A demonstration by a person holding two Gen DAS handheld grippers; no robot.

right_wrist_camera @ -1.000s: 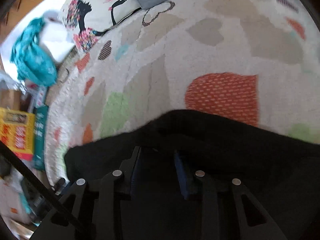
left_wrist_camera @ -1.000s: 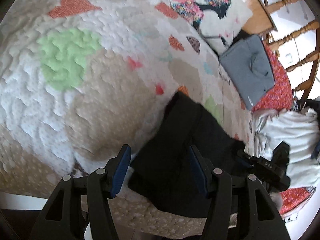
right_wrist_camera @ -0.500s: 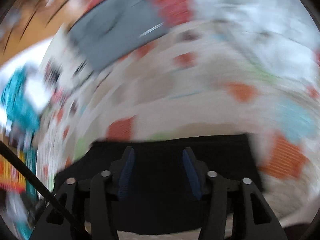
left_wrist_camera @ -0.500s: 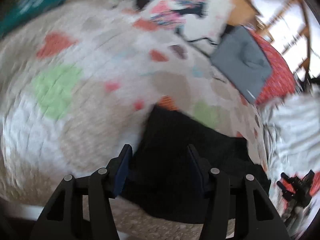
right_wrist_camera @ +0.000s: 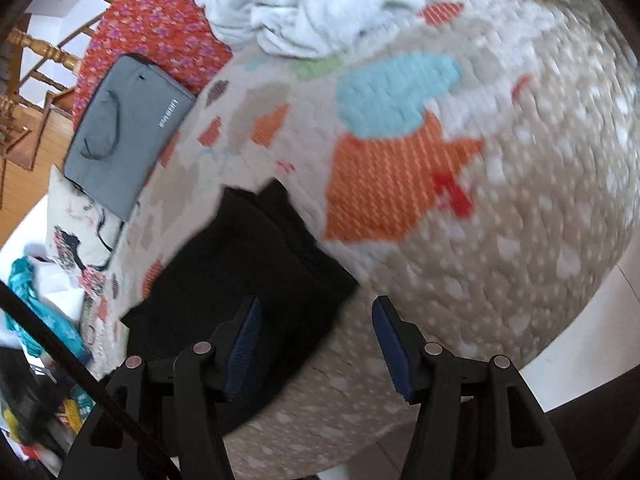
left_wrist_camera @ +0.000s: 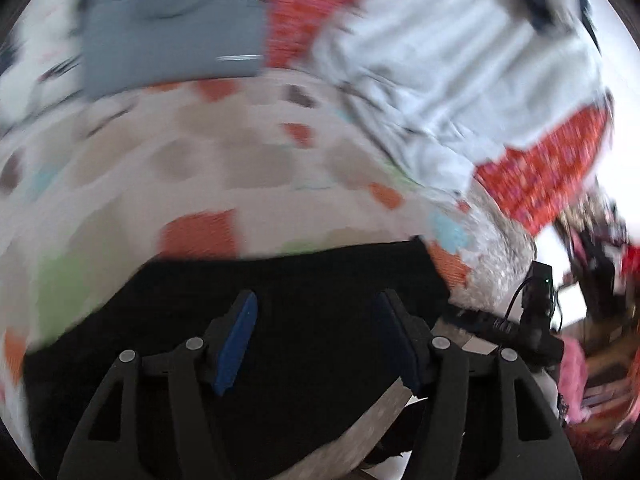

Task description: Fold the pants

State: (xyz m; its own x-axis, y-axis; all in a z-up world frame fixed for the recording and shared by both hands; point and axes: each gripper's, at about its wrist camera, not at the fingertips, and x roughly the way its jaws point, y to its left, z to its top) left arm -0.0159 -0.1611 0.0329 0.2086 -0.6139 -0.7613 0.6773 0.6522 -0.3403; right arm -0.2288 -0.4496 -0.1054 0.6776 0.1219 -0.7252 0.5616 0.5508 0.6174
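The black pants [right_wrist_camera: 244,276] lie folded into a compact block on the patterned quilt [right_wrist_camera: 500,208], near its front edge. In the left wrist view the pants [left_wrist_camera: 304,296] fill the lower middle, and my left gripper [left_wrist_camera: 316,336] hovers open and empty over them. My right gripper [right_wrist_camera: 316,340] is open and empty at the pants' right corner, with its left finger [right_wrist_camera: 244,344] over the cloth and the right one over bare quilt.
A grey laptop sleeve [right_wrist_camera: 124,132] lies at the back left of the bed beside a printed pillow [right_wrist_camera: 68,236]. A heap of pale clothes [right_wrist_camera: 312,4] sits at the back on a red floral cloth [right_wrist_camera: 160,32]. The bed edge [right_wrist_camera: 560,344] drops to the floor.
Both cameras have swung to the right over the bed. My right gripper has opened, let go of the pants and moved off to their right corner. My left gripper stays open.
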